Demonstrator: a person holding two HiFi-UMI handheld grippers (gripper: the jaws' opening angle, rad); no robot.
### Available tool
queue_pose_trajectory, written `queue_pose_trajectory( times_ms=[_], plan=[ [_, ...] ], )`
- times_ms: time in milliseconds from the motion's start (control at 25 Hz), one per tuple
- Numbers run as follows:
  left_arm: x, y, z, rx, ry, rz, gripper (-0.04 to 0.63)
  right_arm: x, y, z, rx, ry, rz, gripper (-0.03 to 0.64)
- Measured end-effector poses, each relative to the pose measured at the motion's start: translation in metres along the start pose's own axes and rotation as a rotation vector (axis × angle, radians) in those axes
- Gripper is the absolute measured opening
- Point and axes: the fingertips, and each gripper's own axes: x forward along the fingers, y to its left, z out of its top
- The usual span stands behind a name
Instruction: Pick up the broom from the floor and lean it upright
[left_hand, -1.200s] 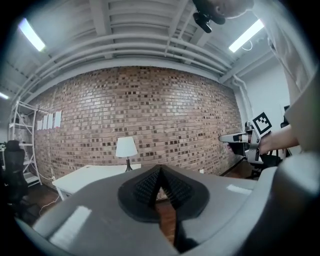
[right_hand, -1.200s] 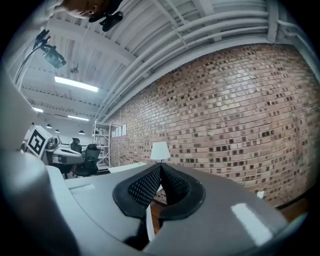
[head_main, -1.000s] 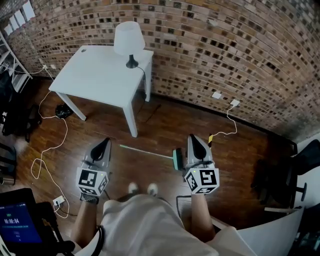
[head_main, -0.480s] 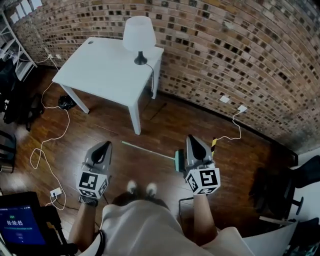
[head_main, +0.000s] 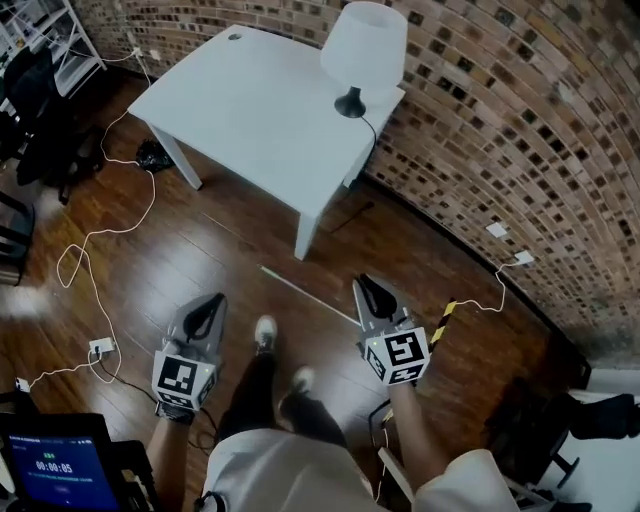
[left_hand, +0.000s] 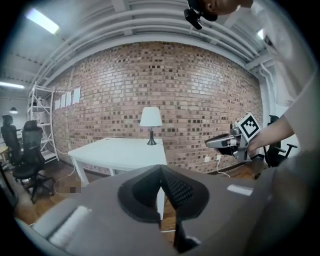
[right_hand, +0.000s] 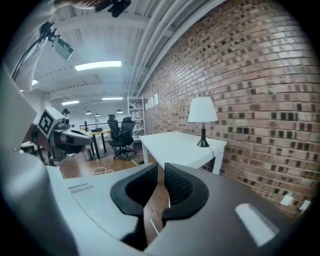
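Both grippers point forward and slightly downward, held low on outstretched forearms either side of the person's legs. The left gripper (head_main: 210, 303) has its jaws pressed together on nothing. The right gripper (head_main: 365, 287) has its jaws opening, with only the wooden floor (head_main: 200, 250) visible through the narrow gap. The broom (head_main: 305, 295) lies on that floor, its pale handle running from near the white table (head_main: 250, 110) to the right gripper, which seems to hide its head.

Table (head_main: 250, 110): ahead of me, against the wall (head_main: 520, 120).
Lamp (head_main: 362, 50): on the table's far corner.
Broom (head_main: 303, 291): on the floor (head_main: 200, 255), between the table and my feet (head_main: 265, 333).
Cable (head_main: 92, 236): on the floor, left of the table.
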Motion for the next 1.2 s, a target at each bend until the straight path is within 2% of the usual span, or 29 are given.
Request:
queue_pose_trajectory(
  times_ms=[80, 200, 520, 680, 960, 1200],
  plan=[
    [0.022, 0.022, -0.030, -0.001, 0.016, 0.010, 0.000, 0.050, 0.006, -0.022, -0.031, 0.035, 0.045, 0.054],
    [0.054, 0.049, -0.085, -0.025, 0.062, 0.038, 0.000, 0.116, 0.011, -0.078, -0.063, 0.120, 0.102, 0.056],
    [0.138, 0.120, -0.234, -0.175, 0.159, 0.113, 0.000, 0.250, 0.004, -0.253, -0.102, 0.293, 0.141, 0.058],
    [0.162, 0.127, -0.309, -0.211, 0.211, 0.109, 0.000, 0.287, 0.014, -0.332, -0.087, 0.368, 0.158, 0.060],
    [0.201, 0.113, -0.402, -0.236, 0.226, 0.048, 0.000, 0.333, 0.018, -0.426, -0.071, 0.409, 0.160, 0.063],
    [0.233, 0.098, -0.490, -0.300, 0.241, 0.053, 0.000, 0.367, 0.021, -0.527, -0.096, 0.490, 0.216, 0.073]
  ],
)
